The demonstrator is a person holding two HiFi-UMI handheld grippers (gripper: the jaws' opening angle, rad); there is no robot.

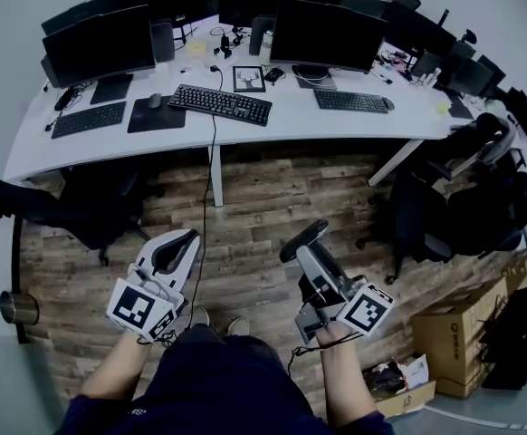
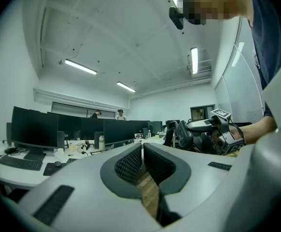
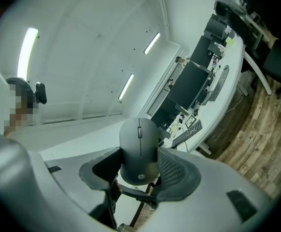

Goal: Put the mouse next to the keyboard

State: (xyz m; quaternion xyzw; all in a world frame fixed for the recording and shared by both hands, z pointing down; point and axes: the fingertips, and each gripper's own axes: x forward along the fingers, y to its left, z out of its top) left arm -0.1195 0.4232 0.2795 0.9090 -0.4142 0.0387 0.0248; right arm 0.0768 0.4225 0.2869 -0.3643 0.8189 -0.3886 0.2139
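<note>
Above the floor point(image 1: 263, 198), well short of the desk point(image 1: 291, 123), the right tool point(image 1: 303, 242) clamps the mouse point(image 3: 139, 146); the left tool point(image 2: 143, 162) is closed, empty. Risk: the smooth shell slips free before reaching the keyboard point(image 1: 220, 103).

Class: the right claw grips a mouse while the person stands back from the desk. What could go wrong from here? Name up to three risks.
1. The right claw pinches only the rear of the mouse; most of it sticks out, so it may slip on the way.
2. The desk holds several keyboards; the mouse might land beside the wrong one.
3. A cable hangs off the desk's front to the floor and could snag.
</note>
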